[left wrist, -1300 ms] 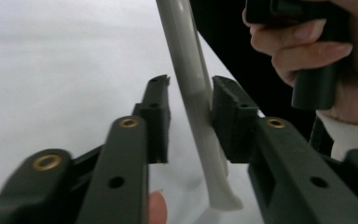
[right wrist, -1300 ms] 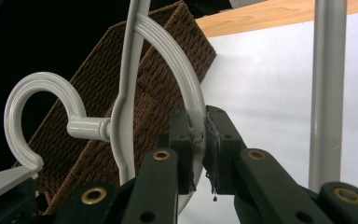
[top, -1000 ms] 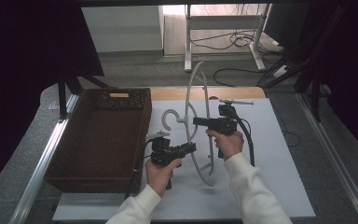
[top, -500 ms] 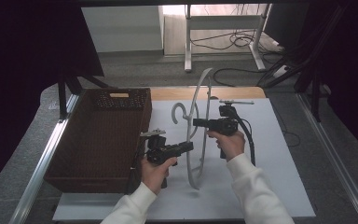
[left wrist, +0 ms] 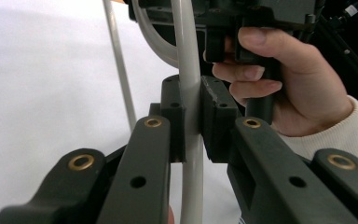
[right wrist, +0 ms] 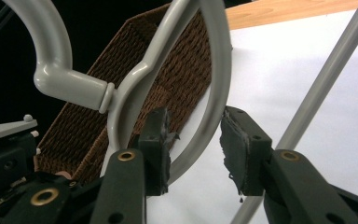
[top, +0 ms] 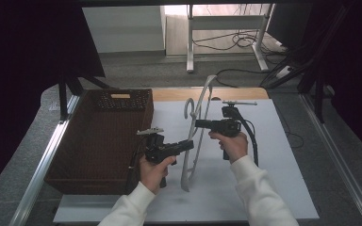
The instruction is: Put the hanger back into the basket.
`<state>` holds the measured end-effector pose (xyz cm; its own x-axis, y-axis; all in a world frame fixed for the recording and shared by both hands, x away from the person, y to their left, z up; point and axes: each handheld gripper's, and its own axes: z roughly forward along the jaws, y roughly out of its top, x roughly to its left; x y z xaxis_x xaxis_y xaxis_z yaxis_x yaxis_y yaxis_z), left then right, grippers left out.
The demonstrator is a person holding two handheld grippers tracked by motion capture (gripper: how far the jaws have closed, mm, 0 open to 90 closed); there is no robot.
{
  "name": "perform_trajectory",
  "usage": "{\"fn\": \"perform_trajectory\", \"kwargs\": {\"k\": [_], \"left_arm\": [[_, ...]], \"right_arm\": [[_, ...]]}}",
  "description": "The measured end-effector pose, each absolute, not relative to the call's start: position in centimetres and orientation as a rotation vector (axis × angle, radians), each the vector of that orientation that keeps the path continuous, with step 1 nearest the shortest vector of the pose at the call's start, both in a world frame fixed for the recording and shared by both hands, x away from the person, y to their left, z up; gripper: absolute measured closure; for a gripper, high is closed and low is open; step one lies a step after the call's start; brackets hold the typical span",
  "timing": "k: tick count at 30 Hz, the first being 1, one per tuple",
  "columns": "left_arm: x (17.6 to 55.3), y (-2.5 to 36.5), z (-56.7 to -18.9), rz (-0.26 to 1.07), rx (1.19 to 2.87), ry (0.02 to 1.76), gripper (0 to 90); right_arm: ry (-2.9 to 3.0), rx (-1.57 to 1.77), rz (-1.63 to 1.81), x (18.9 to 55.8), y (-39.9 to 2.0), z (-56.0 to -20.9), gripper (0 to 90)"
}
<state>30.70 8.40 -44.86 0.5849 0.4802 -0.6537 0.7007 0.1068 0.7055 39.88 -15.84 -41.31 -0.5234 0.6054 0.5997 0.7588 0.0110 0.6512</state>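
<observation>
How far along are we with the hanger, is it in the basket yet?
Done: the hanger is off the white table, tilted on end. In hand: the left gripper is clamped on one bar; the right gripper straddles the curved arm, jaws open with gaps. Left, if the basket is the goal: the basket holds nothing visible.

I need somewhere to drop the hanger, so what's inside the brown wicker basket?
The wicker basket looks empty where its floor shows; the near wall and the left tongs hide the near right corner.
</observation>
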Motion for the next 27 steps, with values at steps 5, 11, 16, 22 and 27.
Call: {"fn": "perform_trajectory", "kwargs": {"k": [5,11,16,22,27], "left_arm": [[30.8,8.7,-44.8,-0.223,1.530,1.031,81.6],[30.9,9.1,-44.7,-0.216,1.522,1.043,81.8],[30.9,9.5,-44.7,-0.216,1.520,1.045,81.8],[30.9,9.9,-44.6,-0.222,1.525,1.046,81.8],[30.9,10.1,-44.5,-0.220,1.550,1.047,81.9]], "right_arm": [[-2.107,-1.438,-1.525,40.0,-15.8,-41.4,57.2],[-2.106,-1.438,-1.509,40.0,-16.4,-41.3,46.2],[-2.108,-1.435,-1.527,39.6,-17.9,-40.9,42.6],[-2.145,-1.441,-1.530,38.8,-20.0,-41.0,41.2],[-2.144,-1.464,-1.526,38.1,-21.8,-41.6,41.2]]}}
